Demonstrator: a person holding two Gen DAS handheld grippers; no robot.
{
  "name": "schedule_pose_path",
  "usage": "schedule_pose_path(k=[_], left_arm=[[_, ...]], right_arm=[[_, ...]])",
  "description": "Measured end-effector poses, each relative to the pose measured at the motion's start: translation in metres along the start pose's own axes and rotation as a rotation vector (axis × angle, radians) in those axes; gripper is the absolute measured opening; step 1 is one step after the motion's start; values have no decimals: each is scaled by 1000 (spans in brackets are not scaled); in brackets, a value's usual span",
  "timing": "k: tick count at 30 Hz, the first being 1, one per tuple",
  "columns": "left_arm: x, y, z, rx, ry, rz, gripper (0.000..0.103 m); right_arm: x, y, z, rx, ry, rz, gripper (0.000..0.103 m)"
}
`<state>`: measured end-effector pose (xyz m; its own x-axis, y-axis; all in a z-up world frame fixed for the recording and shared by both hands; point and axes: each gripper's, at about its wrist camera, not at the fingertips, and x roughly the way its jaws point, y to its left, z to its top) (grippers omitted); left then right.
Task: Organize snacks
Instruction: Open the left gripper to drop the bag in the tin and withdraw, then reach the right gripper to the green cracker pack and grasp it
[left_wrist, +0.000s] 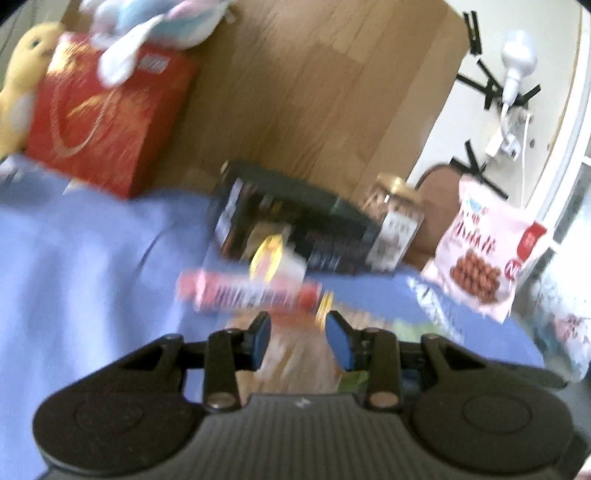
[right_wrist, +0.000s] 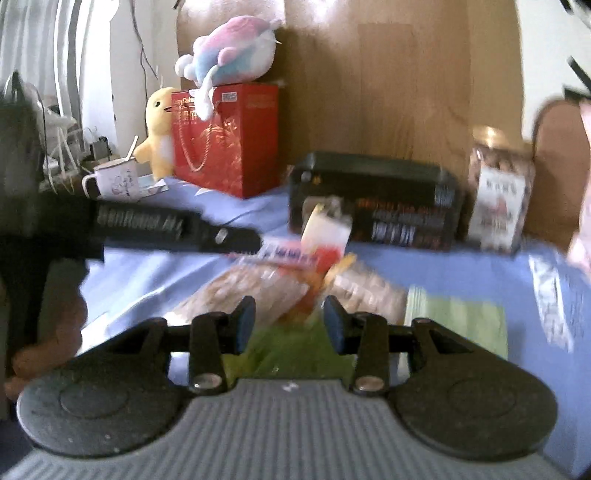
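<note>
We hold both tongs, left (left_wrist: 297, 332) and right (right_wrist: 289, 319), apart and empty above the snack packets (right_wrist: 280, 284), heaped mid-desk (right_wrist: 461, 266) before the black box (right_wrist: 373, 199), likely their destination.

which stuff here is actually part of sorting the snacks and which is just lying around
For the job:
- pink nut bag
- red and white wrapper bar
- clear cracker packs
- snack jar
- black box

Lying about:
- red gift bag
- yellow plush
- pastel plush
- mug
</note>
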<state>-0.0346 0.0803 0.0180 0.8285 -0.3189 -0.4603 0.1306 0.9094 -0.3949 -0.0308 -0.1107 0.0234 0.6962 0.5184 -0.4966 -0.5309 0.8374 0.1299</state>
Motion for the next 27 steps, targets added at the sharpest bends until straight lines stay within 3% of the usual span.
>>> schedule_pose_path(k=[2, 7, 14, 19, 23, 27], left_arm=[[-5, 3, -13, 3, 20, 37, 34], [-23, -3, -25, 28, 1, 13, 37], [-17, -32, -34, 200, 15, 16, 40], [-17, -41, -40, 266, 24, 19, 43], [-17, -39, -40, 262, 37, 6, 43], [-16, -39, -40, 268, 41, -11, 43]], right_arm=[[-8, 1, -8, 41, -1, -3, 44], [-17, 7, -27, 30, 16, -76, 44], [-31, -6, -45, 98, 9, -96, 48], [-33, -9, -46, 127, 6, -87, 48], [-50, -11, -50, 142, -65, -112, 48], [-72, -24, -54, 141, -118, -221, 49]])
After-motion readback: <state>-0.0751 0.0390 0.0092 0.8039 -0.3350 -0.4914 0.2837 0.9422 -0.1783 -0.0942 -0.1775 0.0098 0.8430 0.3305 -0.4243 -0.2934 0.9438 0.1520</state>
